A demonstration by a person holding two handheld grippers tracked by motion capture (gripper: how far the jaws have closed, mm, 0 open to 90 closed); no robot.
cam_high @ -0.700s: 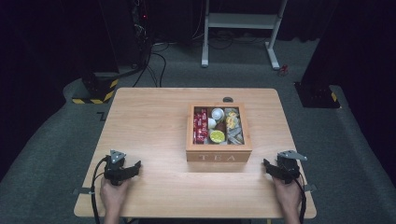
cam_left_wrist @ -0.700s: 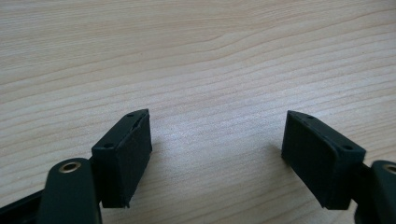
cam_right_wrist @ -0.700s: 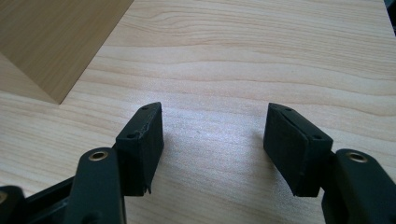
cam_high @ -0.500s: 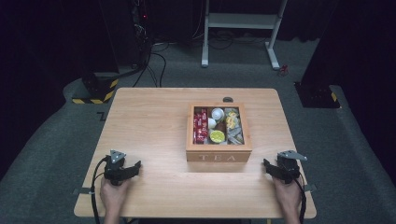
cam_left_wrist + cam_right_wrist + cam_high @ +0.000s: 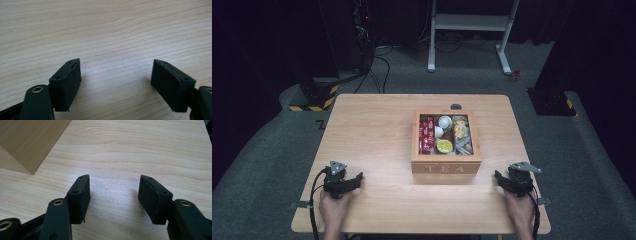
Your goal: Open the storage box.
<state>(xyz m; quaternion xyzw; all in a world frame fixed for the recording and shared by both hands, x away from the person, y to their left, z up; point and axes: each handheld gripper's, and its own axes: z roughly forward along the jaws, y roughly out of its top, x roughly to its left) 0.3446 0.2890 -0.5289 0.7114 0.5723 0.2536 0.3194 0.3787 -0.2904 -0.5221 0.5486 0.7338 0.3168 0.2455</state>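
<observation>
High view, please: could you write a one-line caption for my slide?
Open wooden tea box on a table, with the left gripper and right gripper resting open either side.

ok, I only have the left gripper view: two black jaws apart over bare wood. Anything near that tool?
Observer: Nothing close. The open wooden box lettered TEA sits toward the table's middle, to that tool's right.
Operator: What's in it?
Observer: Red packets in the left compartment, a yellow round item in the middle one.
Operator: And the right tool?
Observer: The right tool rests open near the front right edge, a box corner in its own view.
</observation>
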